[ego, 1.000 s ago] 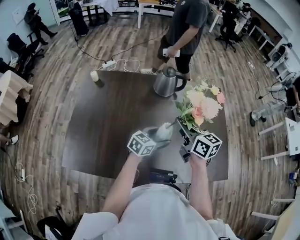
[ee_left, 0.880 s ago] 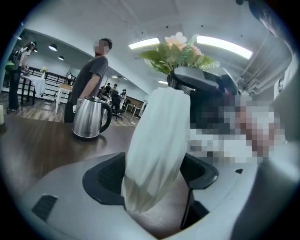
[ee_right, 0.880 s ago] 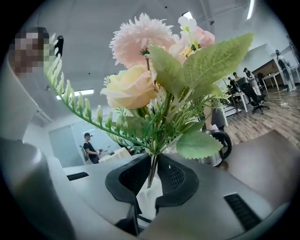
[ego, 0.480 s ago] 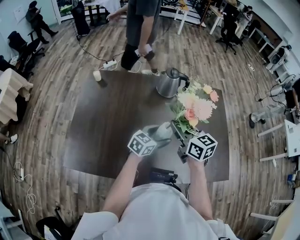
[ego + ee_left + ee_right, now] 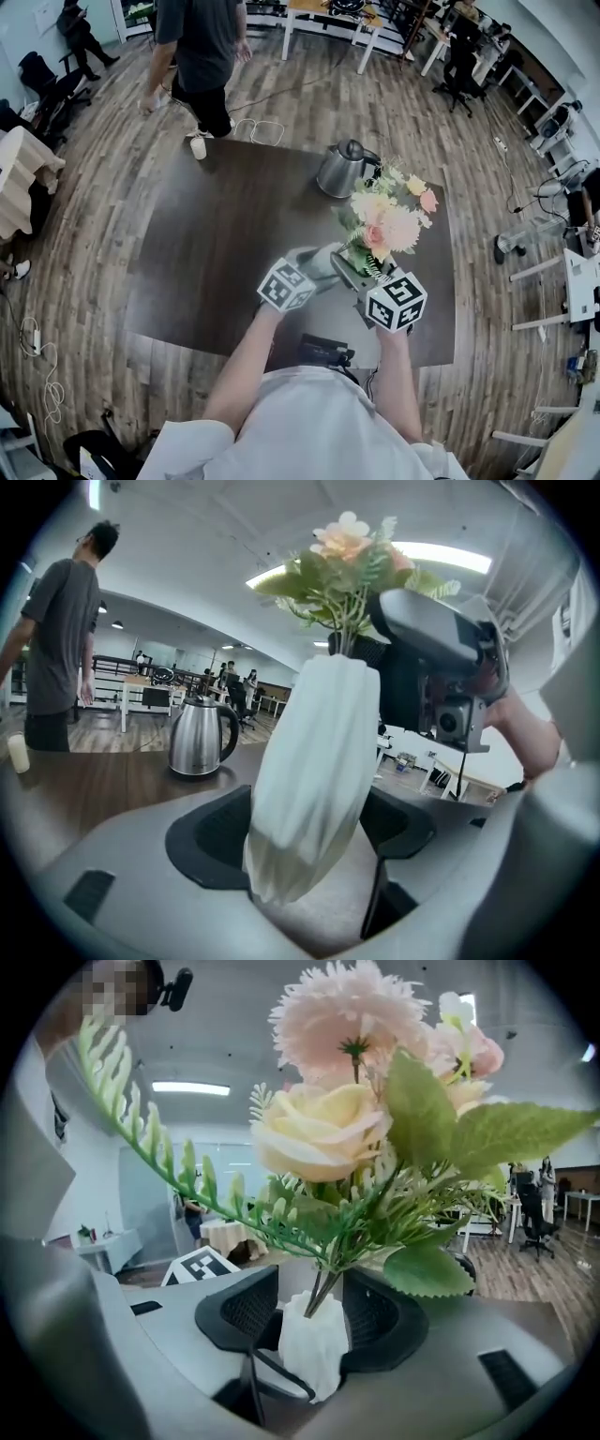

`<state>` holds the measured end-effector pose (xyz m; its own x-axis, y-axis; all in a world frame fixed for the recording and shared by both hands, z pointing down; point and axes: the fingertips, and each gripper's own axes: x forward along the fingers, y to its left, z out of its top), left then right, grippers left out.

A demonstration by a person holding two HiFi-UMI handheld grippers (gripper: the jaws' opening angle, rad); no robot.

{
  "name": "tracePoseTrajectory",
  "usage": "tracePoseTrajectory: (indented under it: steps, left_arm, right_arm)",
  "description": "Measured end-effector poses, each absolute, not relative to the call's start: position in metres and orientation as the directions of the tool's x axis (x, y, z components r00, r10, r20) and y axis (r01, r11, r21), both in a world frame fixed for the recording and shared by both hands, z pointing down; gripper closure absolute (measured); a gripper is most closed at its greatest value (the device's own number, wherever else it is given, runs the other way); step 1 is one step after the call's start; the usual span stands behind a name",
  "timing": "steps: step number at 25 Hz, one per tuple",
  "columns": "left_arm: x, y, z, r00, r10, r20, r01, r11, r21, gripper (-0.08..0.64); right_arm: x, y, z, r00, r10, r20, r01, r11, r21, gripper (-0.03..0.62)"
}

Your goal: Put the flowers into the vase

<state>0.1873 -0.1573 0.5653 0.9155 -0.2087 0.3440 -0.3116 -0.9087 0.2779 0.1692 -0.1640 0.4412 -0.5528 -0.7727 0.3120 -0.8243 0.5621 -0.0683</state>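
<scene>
Now that the right gripper [image 5: 309, 1309] has just let its jaws spring apart, the flowers [image 5: 323, 1133] rising between them stand loose in the vase [image 5: 314, 1354]. Alongside, the left gripper [image 5: 314, 836] clamps the vase's body. Placement looks done.

The vase [image 5: 314, 761] is white with vertical ribs. The flowers [image 5: 356, 1101] are pale pink, cream yellow and peach, with green leaves and dark green stems. The left claw [image 5: 314, 825] has a light grey body and black pads. Its cube [image 5: 286, 285] is white with black square markers. The table [image 5: 216, 244] is dark brown. The kettle [image 5: 339, 171] is shiny silver with a black handle. The floor [image 5: 84, 216] shows grey-brown wood planks.
</scene>
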Motion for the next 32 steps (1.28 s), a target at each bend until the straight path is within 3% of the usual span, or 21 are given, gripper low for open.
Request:
tracePoseTrajectory:
  steps: [15, 27, 32]
  left_arm:
    - [0.177, -0.164, 0.553, 0.929, -0.245, 0.278, -0.321, -0.907, 0.273, 0.195]
    - [0.175, -0.159, 0.543, 0.941, -0.252, 0.227, -0.31, -0.909, 0.277, 0.202]
    - [0.171, -0.16, 0.539, 0.946, -0.26, 0.195, -0.307, -0.911, 0.274, 0.206]
  right_arm:
    - [0.151, -0.158, 0.461, -0.508, -0.748, 0.428, -0.79, 0.602, 0.115, 0.327]
    - [0.171, -0.147, 0.445, -0.561, -0.773, 0.297, -0.824, 0.554, -0.118, 0.324]
    - [0.176, -0.145, 0.454, -0.546, -0.776, 0.316, -0.835, 0.534, -0.133, 0.324]
